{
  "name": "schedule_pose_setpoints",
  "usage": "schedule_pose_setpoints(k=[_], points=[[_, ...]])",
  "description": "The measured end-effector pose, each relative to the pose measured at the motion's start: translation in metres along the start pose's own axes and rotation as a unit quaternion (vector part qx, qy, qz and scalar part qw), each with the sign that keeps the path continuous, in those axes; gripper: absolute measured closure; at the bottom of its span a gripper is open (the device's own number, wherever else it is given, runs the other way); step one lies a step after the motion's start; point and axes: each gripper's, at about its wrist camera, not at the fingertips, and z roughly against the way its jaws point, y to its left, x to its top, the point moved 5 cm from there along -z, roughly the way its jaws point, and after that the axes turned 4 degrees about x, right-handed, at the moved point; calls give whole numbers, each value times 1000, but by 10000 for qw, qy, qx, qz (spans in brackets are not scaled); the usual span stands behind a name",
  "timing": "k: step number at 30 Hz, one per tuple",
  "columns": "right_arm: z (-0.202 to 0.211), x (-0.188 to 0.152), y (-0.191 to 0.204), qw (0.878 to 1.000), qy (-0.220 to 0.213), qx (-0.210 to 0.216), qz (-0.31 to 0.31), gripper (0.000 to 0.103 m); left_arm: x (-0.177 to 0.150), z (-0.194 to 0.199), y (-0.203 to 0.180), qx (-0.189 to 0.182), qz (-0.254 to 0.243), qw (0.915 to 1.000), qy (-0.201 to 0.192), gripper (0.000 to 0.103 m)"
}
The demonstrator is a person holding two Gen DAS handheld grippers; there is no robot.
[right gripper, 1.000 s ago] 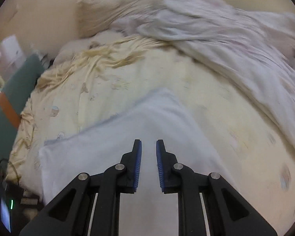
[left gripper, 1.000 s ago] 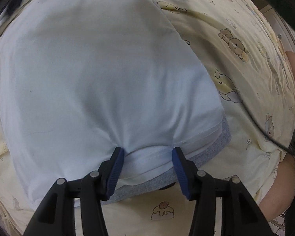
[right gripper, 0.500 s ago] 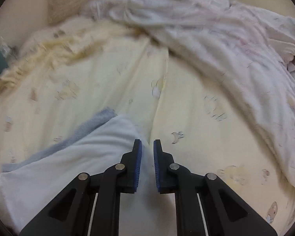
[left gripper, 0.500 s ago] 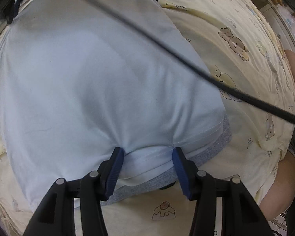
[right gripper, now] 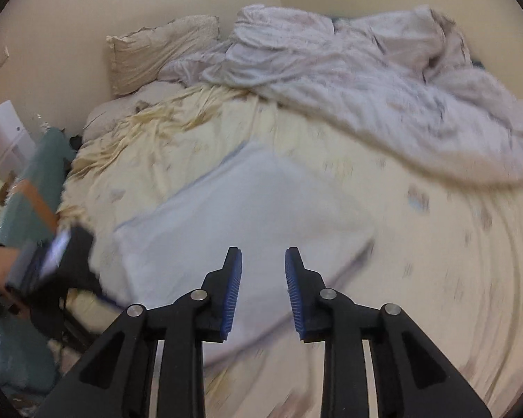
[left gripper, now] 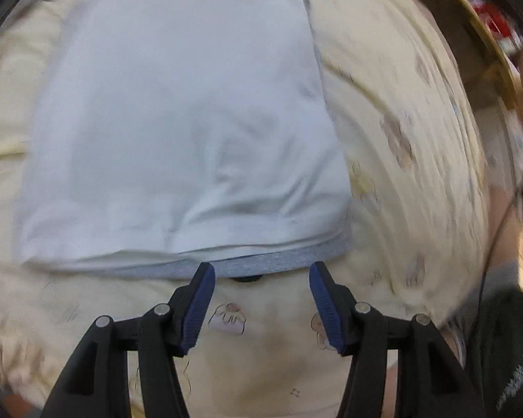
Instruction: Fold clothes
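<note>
Left wrist view: my left gripper (left gripper: 259,271) hangs over the yellow bedsheet (left gripper: 401,146) with its jaws standing apart and nothing between them; they have just been opening a little. Its blue pads (left gripper: 200,303) sit just short of the near edge of the folded light-blue garment (left gripper: 177,132), clear of the cloth. A grey hem (left gripper: 261,264) shows along that near edge.

From the right wrist view, the garment (right gripper: 244,226) lies flat on the sheet (right gripper: 436,278), with my left hand (right gripper: 3,271) and its gripper blurred at the garment's left edge. My right gripper (right gripper: 263,275) hovers above the garment, jaws moderately parted after just opening, empty. Beyond the garment lie a rumpled pale duvet (right gripper: 383,80) and a pillow (right gripper: 157,52).
</note>
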Motion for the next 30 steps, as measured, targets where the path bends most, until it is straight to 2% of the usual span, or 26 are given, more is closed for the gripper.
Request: schedule_pose_setpoints(k=[2,3,4,7,9,10,13,14,15,17,19,20,22,24,26,30], points=[[11,-19,11,10000,28,-42,-32,74,-7,23,7,387,471,9970,-472,46],[17,-28,17,9999,17,-116,-45,74,-5,31,-9,532,739,9934,-692,46],[21,-34,23,9999,13,-108,-90,74,-3,40,-23,679,1007,9884,-910,46],[33,-54,43,9997,1,-72,-231,73,-24,84,-7,1180,1580,9663,-1656,45],[37,-62,55,9996,17,-156,-231,73,-53,115,-13,1229,1659,9582,-1980,43],[39,-65,60,9995,13,-189,-233,73,-35,109,-19,1375,1689,9529,-2112,43],[45,-71,70,9990,-33,-236,-386,67,-20,115,-34,1700,1617,9429,-2365,41],[47,-73,72,9986,-36,-237,-465,58,-19,122,-40,1776,1616,9385,-2481,38],[48,-74,75,9982,-40,-239,-544,30,-19,118,-41,1800,1634,9355,-2564,37],[52,-77,79,9974,-72,-225,-677,1,-19,117,-41,1867,1688,9296,-2692,34],[58,-77,82,9970,-183,-270,-699,1,-20,119,-41,2030,1743,9244,-2718,27],[62,-77,83,9967,-231,-328,-709,1,-22,120,-43,2134,1760,9222,-2701,26],[67,-75,85,9959,-263,-425,-755,1,-31,130,-59,2071,1637,9271,-2662,26],[70,-75,85,9953,-253,-534,-773,1,-24,126,-60,2312,1508,9225,-2698,26],[70,-75,84,9944,-225,-627,-816,1,-14,124,-60,2390,1530,9208,-2677,24],[64,-79,84,9938,-166,-599,-923,1,-6,116,-48,2048,1708,9305,-2510,24]])
